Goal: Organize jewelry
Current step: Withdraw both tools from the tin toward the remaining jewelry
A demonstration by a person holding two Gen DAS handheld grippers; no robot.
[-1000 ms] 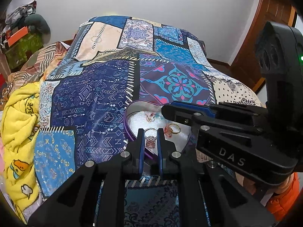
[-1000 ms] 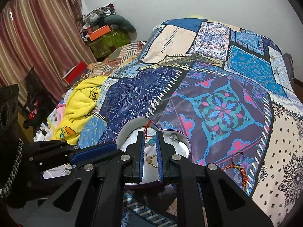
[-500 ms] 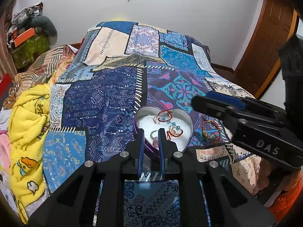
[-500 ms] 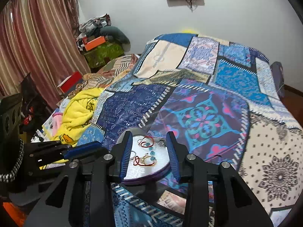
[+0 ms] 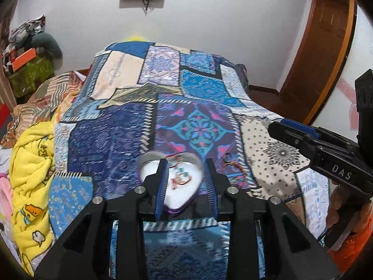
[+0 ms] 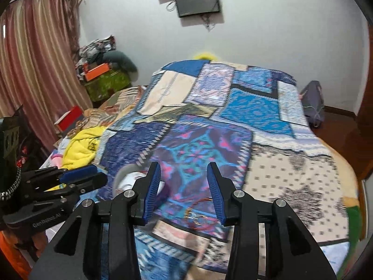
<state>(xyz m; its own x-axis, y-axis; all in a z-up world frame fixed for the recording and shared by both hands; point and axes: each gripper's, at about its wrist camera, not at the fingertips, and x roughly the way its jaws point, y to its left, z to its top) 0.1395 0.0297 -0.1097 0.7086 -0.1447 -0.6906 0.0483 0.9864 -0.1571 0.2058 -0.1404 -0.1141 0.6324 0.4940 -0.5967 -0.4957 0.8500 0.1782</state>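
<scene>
A heart-shaped tray (image 5: 149,161) holding blurred, probably red jewelry (image 5: 179,179) rests on a patchwork bedspread (image 5: 112,140). The left gripper (image 5: 186,165) and right gripper (image 6: 184,170) hover above it, both spread wide and holding nothing.

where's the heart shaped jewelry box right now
The heart-shaped box sits on the patchwork bedspread, framed between the open left hand-held gripper's fingers in the left wrist view, with loose bracelets just to its right.

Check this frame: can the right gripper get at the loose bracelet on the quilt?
Probably yes: the right gripper is open, the bracelet lies on the quilt just ahead, nothing between them.
</scene>
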